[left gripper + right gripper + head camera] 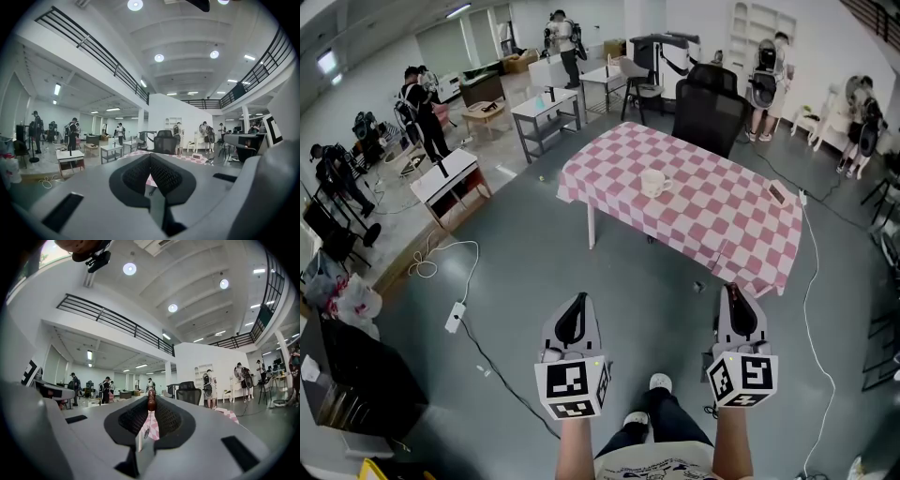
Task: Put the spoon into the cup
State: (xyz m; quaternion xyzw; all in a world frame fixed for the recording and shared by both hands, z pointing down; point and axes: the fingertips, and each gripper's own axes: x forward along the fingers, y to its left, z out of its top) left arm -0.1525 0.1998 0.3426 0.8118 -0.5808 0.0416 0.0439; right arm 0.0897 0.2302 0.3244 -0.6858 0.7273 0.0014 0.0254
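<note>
Head view showed my two grippers low in the frame above the grey floor, side by side and well short of the worktop. The left gripper had its fingers clenched tip to tip, and the left gripper view showed nothing between them. The right gripper had its fingers grasping the spoon, of which I could make out only a small, rounded brown end pinched at the tips in the right gripper view. Farther on stood the worktop under a pink-and-white checked cloth, with the white cup upright near its middle, well apart from both grippers. A black office chair stood at the worktop's far side.
</note>
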